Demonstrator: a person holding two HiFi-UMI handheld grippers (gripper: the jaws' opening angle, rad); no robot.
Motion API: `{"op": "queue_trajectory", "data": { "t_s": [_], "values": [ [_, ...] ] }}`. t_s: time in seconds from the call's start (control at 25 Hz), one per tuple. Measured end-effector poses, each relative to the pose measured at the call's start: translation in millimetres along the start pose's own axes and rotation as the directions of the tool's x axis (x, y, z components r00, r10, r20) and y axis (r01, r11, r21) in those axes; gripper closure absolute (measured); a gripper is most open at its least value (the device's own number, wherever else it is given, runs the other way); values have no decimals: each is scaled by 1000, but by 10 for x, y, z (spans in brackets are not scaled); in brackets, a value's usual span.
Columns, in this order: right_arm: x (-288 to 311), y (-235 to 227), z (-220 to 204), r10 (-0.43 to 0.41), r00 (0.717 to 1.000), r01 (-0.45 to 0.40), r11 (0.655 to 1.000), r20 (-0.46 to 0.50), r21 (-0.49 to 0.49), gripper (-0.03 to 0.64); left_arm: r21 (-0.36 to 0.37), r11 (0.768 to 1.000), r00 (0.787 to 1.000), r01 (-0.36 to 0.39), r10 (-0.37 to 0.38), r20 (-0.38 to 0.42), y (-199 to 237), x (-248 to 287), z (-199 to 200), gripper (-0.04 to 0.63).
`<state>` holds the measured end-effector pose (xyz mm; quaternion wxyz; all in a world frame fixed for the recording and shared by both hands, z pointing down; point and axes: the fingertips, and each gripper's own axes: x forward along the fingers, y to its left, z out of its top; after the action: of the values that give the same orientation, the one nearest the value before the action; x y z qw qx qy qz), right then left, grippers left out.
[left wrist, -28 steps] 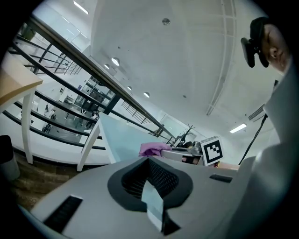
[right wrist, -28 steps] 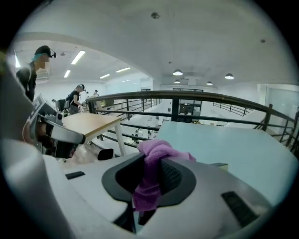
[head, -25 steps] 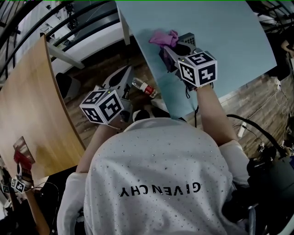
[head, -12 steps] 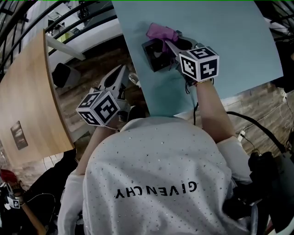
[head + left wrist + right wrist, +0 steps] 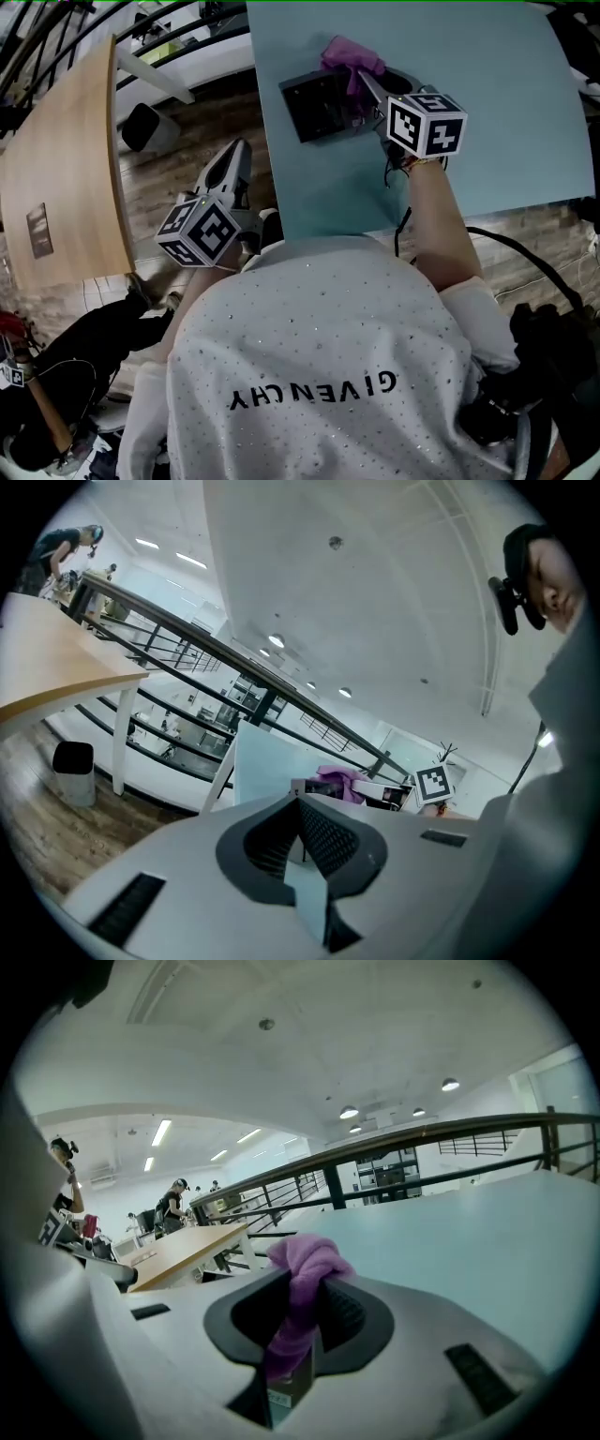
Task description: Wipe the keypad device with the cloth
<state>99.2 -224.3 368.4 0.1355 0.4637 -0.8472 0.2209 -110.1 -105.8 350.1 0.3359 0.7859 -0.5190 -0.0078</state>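
1. A person in a white shirt (image 5: 309, 375) stands at the near edge of a light blue table (image 5: 487, 103) and holds one claw in each hand.
2. The left gripper (image 5: 234, 155) is over the wooden floor (image 5: 187, 159), just left of the blue table. Its claw is pressed together and nothing is in it. It points to the far side.
3. The right gripper (image 5: 367, 86) is over the blue table, right of the left one and farther away. Its claw is pinching the purple cloth (image 5: 349, 54).
4. The cloth bunches up past the claw tips and hangs down between them.
5. The black keypad device (image 5: 314, 105) lies flat on the blue table, near the table's left edge. The cloth is at its far right corner. I cannot tell if the cloth is touching it.
6. On the left, well apart from the blue table, is a wooden table (image 5: 66, 187).
7. A black bin (image 5: 145, 127) stands on the floor between the two tables, farther than the left gripper.
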Motion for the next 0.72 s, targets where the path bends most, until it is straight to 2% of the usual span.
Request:
{"op": "queue_trajectory", "data": {
  "t_s": [0.12,0.24,0.32,0.44,0.6,0.72],
  "values": [
    [-8,-81,24,22,999,-26,996,43,89,544,5,1000,1000,-27,27,5,-56,-39,-43,595],
    [-179,-69,390,54,973,-86,987,223,137,550,8,998,998,-57,56,28,-93,-103,-25,595],
    [-274,-71,609,80,950,-130,980,300,150,551,4,997,996,-78,78,46,-109,-133,-17,595],
    [-237,-131,612,91,959,-143,973,270,179,549,-3,994,992,-111,111,60,-128,-171,-41,595],
    [-89,-146,315,100,979,-128,979,175,159,549,-17,990,989,-138,139,52,-125,-229,-107,595],
    [-9,-106,73,131,984,-152,971,119,186,549,-26,989,988,-145,146,58,-132,-255,-128,595]
  ]
}}
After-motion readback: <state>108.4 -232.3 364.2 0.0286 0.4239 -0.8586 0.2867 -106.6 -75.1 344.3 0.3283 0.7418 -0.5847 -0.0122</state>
